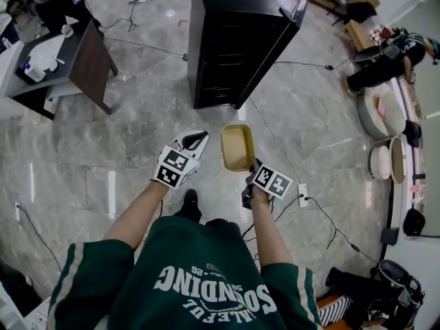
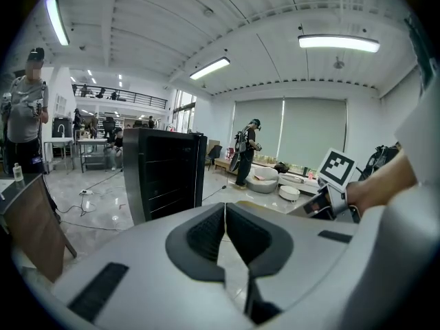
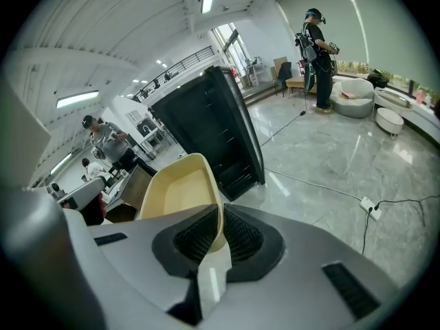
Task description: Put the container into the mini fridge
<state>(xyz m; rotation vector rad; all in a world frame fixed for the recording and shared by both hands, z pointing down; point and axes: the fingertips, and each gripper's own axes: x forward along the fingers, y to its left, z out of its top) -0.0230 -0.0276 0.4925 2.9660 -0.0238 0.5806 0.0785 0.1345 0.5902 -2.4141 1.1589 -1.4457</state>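
A shallow tan container [image 1: 237, 147] hangs over the marble floor, and my right gripper [image 1: 252, 172] is shut on its near rim. The right gripper view shows that container [image 3: 180, 192] pinched at the rim between my right gripper's [image 3: 221, 232] ribbed pads. The black mini fridge [image 1: 234, 38] stands ahead on the floor with its door shut; it also shows as a dark mini fridge [image 2: 165, 170] in the left gripper view and a tilted mini fridge [image 3: 210, 133] in the right one. My left gripper [image 1: 197, 139] is held left of the container, shut and empty, its left gripper [image 2: 224, 229] pads pressed together.
A dark-legged desk [image 1: 65, 64] stands at the far left. Cables and a power strip [image 1: 302, 199] lie on the floor to the right. White round seats [image 1: 381, 112] line the right side. People stand around the room [image 2: 246, 150].
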